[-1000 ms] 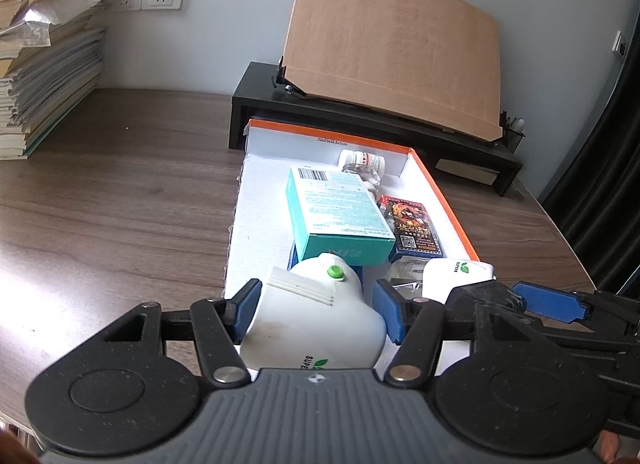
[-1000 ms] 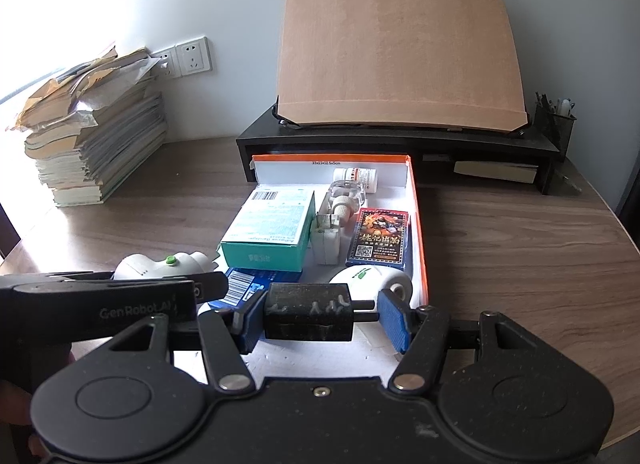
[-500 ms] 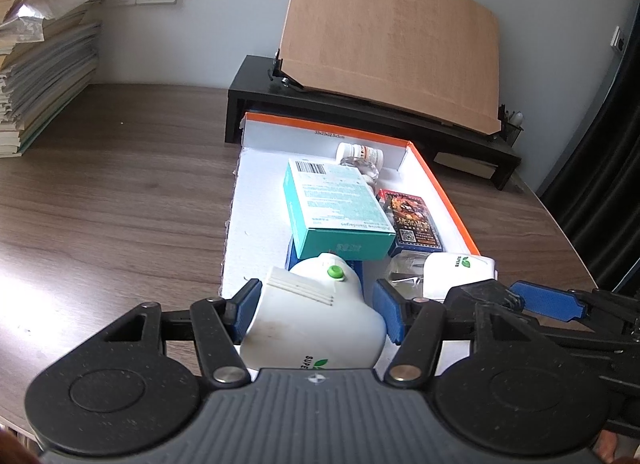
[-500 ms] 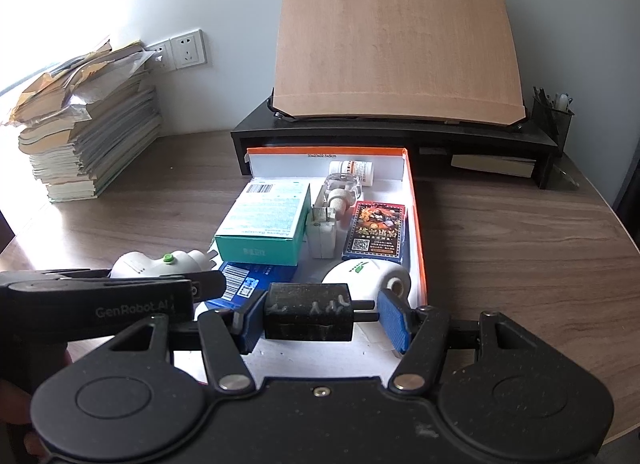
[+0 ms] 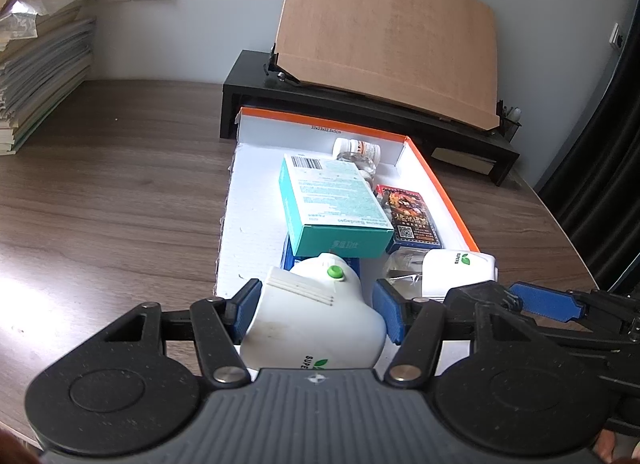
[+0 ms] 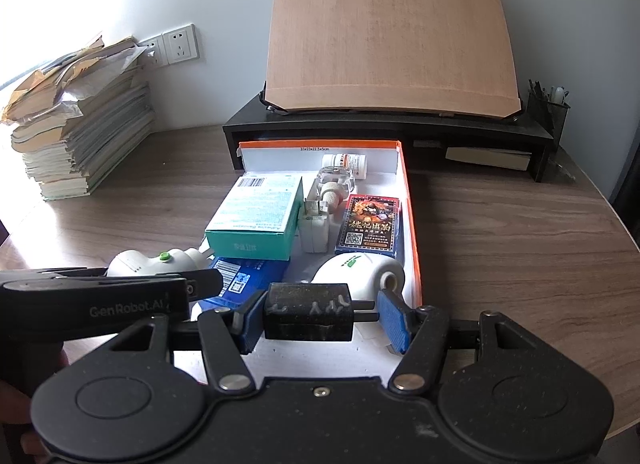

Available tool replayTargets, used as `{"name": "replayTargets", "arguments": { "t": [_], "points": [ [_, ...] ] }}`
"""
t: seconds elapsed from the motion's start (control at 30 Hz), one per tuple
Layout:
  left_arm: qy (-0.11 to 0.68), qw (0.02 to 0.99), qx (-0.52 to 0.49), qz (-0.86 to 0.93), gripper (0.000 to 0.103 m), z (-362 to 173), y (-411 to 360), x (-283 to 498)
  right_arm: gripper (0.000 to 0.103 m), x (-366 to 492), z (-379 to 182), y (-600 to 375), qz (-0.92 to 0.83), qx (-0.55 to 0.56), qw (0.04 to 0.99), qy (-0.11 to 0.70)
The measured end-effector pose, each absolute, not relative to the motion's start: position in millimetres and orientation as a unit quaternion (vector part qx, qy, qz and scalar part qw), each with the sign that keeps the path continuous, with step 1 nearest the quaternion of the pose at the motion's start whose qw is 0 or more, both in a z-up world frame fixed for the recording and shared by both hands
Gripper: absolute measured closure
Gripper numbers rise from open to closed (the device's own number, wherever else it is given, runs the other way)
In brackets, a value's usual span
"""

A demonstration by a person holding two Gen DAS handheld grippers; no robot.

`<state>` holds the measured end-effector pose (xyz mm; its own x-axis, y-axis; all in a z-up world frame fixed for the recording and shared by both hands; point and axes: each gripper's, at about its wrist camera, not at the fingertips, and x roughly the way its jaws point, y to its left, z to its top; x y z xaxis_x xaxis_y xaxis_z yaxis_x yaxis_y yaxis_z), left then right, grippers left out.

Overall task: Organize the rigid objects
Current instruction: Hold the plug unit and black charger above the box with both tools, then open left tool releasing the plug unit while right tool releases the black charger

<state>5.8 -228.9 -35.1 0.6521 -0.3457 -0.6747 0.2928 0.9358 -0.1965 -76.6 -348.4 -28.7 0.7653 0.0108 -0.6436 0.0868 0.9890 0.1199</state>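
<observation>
My left gripper (image 5: 316, 312) is shut on a white plug-in device with a green button (image 5: 316, 320), held over the near left end of the white, orange-rimmed box (image 5: 256, 199). My right gripper (image 6: 324, 320) is shut on a black plug adapter (image 6: 308, 316) with its prongs pointing right, over the box's near end. In the box lie a teal carton (image 6: 256, 219) on a blue carton (image 6: 244, 276), a card pack (image 6: 370, 223), a pill bottle (image 6: 346, 163), a white charger (image 6: 314, 232) and another white device (image 6: 360, 272).
A black monitor riser (image 6: 400, 131) with a leaning brown board (image 6: 392, 39) stands behind the box. A paper stack (image 6: 80, 131) sits far left. A black pen cup (image 6: 548, 107) stands far right. The wooden table (image 6: 520, 248) surrounds the box.
Both grippers have drawn back slightly from the box with their objects held; the box contents look unmoved.
</observation>
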Motion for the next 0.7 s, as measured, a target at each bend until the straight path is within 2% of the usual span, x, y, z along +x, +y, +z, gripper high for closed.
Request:
{"name": "replayTargets", "arguments": {
  "t": [0.43,0.7],
  "points": [
    [0.383,0.906,-0.033,-0.176,0.042,-38.7,-229.7,5.1,0.030,-75.3,-36.5,-350.3,-0.029,0.068,0.933,0.352],
    [0.389,0.901,-0.028,-0.188,0.042,-43.6,-239.1,5.1,0.029,-88.9,-27.4,-365.5,-0.051,0.082,0.940,0.329]
  ]
}}
